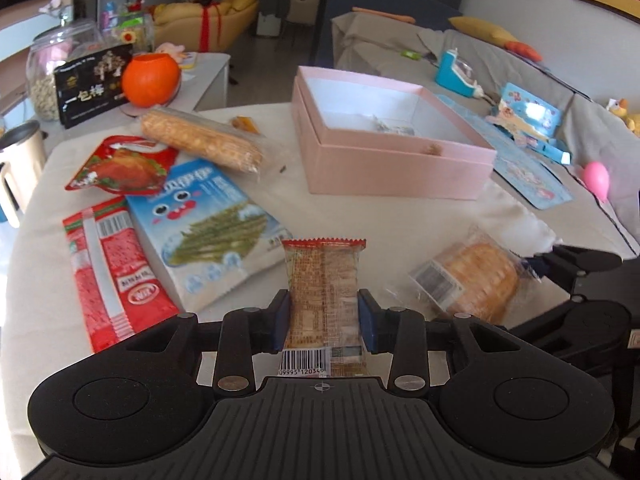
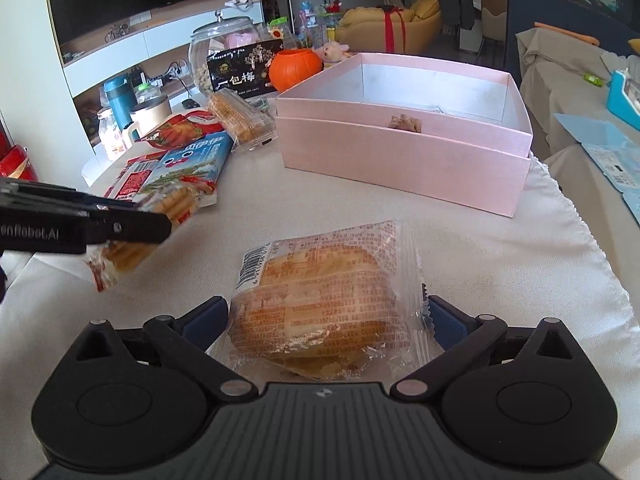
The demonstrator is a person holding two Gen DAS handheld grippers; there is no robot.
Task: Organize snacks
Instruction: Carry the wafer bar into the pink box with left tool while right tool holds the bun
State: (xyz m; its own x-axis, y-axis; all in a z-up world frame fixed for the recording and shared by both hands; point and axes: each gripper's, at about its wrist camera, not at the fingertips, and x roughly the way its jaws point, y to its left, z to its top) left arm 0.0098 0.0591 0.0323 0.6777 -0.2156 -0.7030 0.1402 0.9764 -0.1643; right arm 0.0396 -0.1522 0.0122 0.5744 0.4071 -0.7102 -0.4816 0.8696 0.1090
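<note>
Your left gripper (image 1: pixel 323 316) is clamped on the cracker packet (image 1: pixel 323 292). Your right gripper (image 2: pixel 326 322) is wide, straddling the bread packet (image 2: pixel 324 300) on the cloth, not pinching. The pink box (image 1: pixel 396 168) at 12 o'clock looks nearly empty; four snacks wait at 10 o'clock.

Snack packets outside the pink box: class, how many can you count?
6, more may be hidden: cracker pack in left gripper, bread bag, red sachet, blue bag, chicken pouch, biscuit sleeve.
</note>
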